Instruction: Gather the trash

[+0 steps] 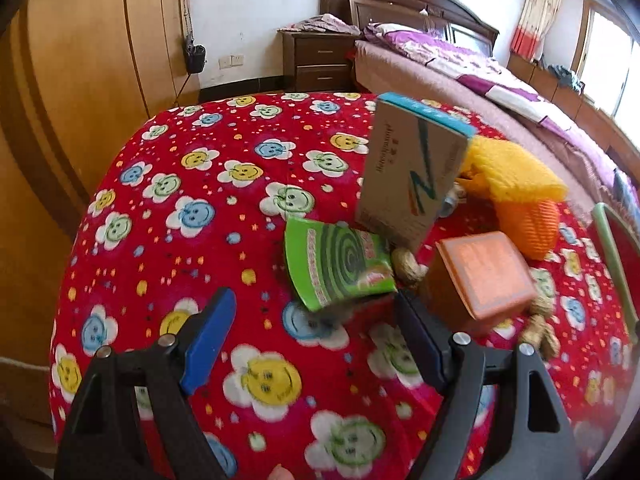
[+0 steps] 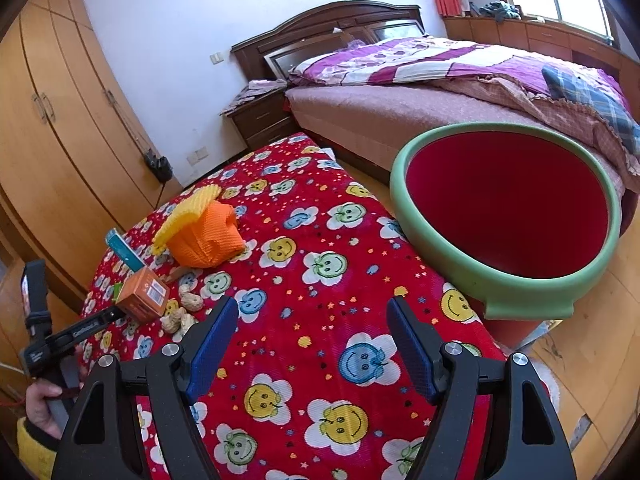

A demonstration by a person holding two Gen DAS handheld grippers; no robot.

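Red flower-patterned tabletop (image 2: 304, 240) fills the view, with a red bin with a green rim (image 2: 516, 272) at its far edge. Trash clusters together: a grey-and-teal cardboard box (image 1: 412, 172), orange mesh netting (image 2: 204, 236), a green paper packet (image 1: 336, 264), a small orange carton (image 1: 484, 276), and peanut shells (image 2: 188, 304). Left gripper (image 1: 316, 344) and right gripper (image 2: 312, 348) both hold their jaws spread, empty.

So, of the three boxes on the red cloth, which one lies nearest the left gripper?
The green box with the spiral print, just ahead of the open left gripper. The orange box sits off to one side; the grey-and-teal box stands farther back.
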